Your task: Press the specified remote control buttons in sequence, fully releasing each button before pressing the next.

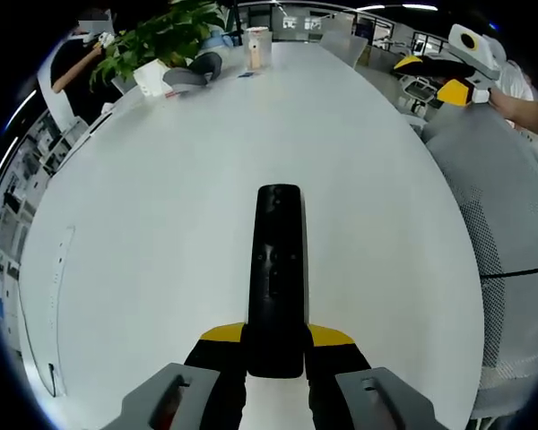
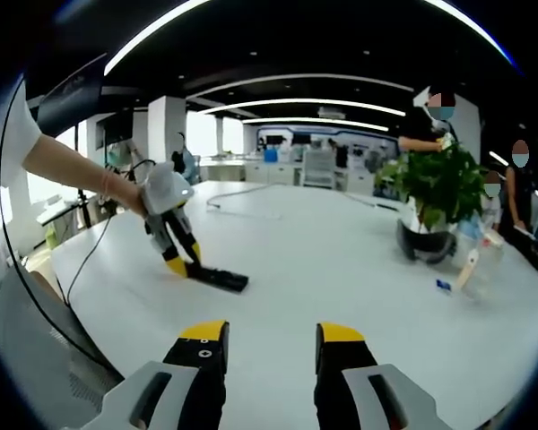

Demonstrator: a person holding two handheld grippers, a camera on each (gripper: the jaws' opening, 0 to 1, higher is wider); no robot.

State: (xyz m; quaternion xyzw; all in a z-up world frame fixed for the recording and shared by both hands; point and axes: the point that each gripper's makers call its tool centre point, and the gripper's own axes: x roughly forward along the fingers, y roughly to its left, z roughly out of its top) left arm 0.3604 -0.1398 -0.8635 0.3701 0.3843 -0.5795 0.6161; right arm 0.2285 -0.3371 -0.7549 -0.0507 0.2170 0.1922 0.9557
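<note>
gripping a black remote control (image 1: 276, 278) in the left gripper (image 1: 276, 345) on a white worktop (image 1: 161, 224).

the left gripper's yellow-tipped jaws are clamped on the near end of the remote, which lies flat on the worktop and points away along it, buttons facing up. the right gripper (image 2: 271, 345) hovers above the worktop with its jaws apart and nothing between them; in the right gripper view the left gripper (image 2: 181, 260) is seen across the worktop, a hand (image 2: 125, 193) on it, with the remote (image 2: 217, 278) at its tip. a potted plant (image 2: 438, 193) stands further along the worktop.
</note>
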